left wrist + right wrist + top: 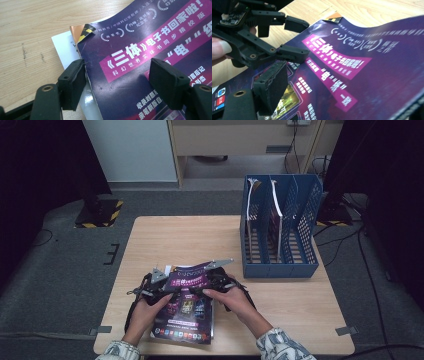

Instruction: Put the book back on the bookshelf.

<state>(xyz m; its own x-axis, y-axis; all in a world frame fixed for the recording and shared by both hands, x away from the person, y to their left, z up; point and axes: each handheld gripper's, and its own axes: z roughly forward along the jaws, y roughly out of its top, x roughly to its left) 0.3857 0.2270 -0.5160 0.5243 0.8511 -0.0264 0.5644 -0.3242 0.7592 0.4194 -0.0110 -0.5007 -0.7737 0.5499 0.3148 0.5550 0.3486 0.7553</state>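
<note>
A purple magazine (184, 317) with pink title bands lies at the table's near edge, its far part curled upward. My left gripper (167, 287) stands open at its left edge. In the left gripper view one pad (73, 83) rests against that edge and the other hovers over the cover (140, 37). My right gripper (209, 285) is at the right side, jaws apart. In the right gripper view its left pad (270, 86) shows, and the raised cover (362, 62) hides the other jaw. The left gripper (299, 38) appears there too, open. A hand holds each gripper.
A blue three-slot file holder (280, 267) stands at the table's back right, with thin booklets (250, 210) upright in its left two slots. Under the magazine lie a white sheet (62, 47) and an orange-cornered booklet (76, 31). Bare wood (175, 240) stretches behind the magazine.
</note>
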